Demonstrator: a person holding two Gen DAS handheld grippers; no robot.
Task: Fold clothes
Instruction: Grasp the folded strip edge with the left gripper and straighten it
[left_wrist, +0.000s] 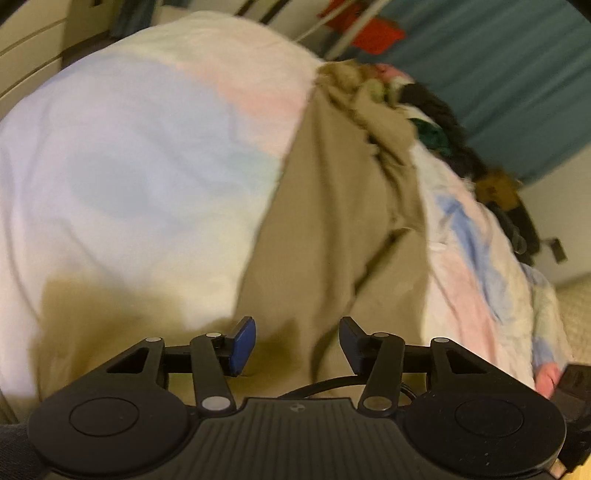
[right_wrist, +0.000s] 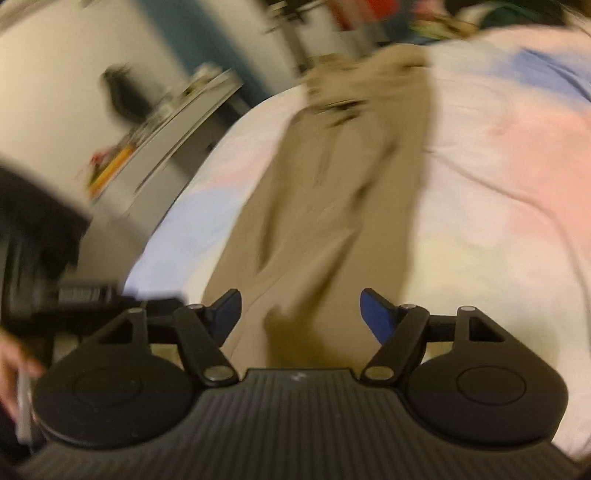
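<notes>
A pair of tan trousers (left_wrist: 332, 221) lies stretched out on a bed with a pastel pink, blue and white cover (left_wrist: 129, 166). Its far end is bunched up. My left gripper (left_wrist: 297, 343) is open and empty, just above the near end of the trousers. In the right wrist view the same trousers (right_wrist: 325, 192) run away from me along the bed cover (right_wrist: 498, 184). My right gripper (right_wrist: 301, 314) is open and empty over their near end. Both views are blurred.
A heap of other clothes (left_wrist: 436, 110) lies at the far right of the bed, before a teal curtain (left_wrist: 517, 74). A cluttered shelf (right_wrist: 147, 140) and a white wall stand left of the bed in the right wrist view. Dark objects (right_wrist: 33, 240) sit at the left edge.
</notes>
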